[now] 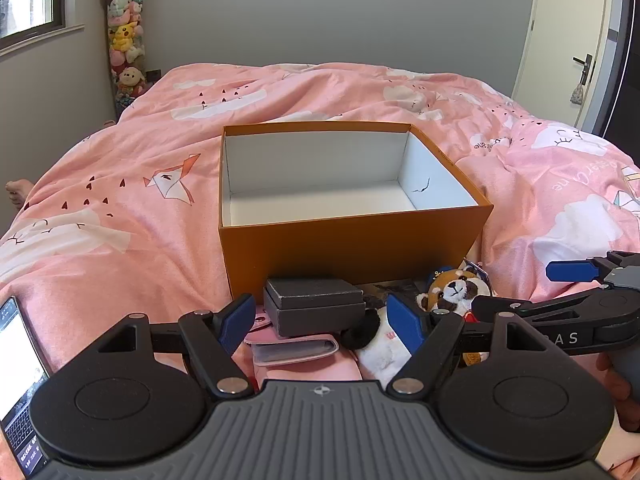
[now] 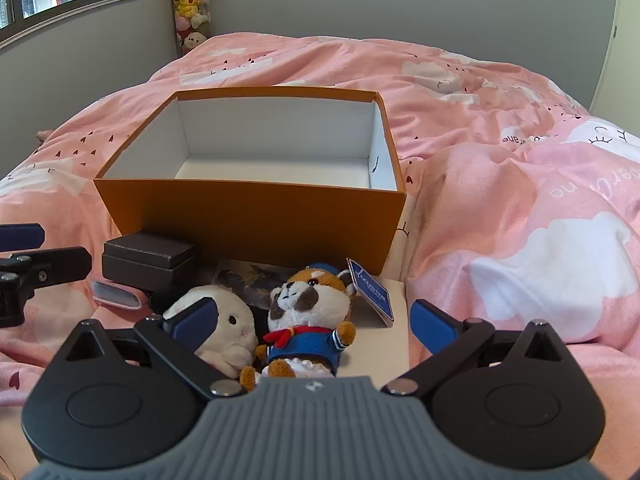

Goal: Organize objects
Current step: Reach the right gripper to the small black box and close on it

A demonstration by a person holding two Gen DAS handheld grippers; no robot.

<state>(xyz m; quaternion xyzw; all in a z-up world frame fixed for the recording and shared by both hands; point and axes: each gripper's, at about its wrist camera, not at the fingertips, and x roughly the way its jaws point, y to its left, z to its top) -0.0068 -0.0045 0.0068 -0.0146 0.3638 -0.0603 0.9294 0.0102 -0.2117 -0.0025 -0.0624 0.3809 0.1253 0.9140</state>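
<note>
An open orange box (image 1: 352, 244) (image 2: 256, 220) with a white, empty inside stands on the pink bed. In front of it lie a dark grey small box (image 1: 316, 306) (image 2: 150, 258), a pink card wallet (image 1: 296, 350) (image 2: 118, 294), a white plush (image 1: 384, 346) (image 2: 224, 320) and a brown-and-white dog plush in blue sailor clothes (image 1: 456, 288) (image 2: 308, 320). My left gripper (image 1: 322, 320) is open, its fingers either side of the grey box and wallet. My right gripper (image 2: 312, 326) is open, its fingers either side of the two plushes.
A pink duvet (image 1: 140, 152) covers the bed. A phone (image 1: 16, 380) is at the left edge. A printed card (image 2: 248, 280) and a beige flat sheet (image 2: 396, 320) lie under the plushes. A net of plush toys (image 1: 124, 40) hangs in the far corner. A door (image 1: 568, 40) is at right.
</note>
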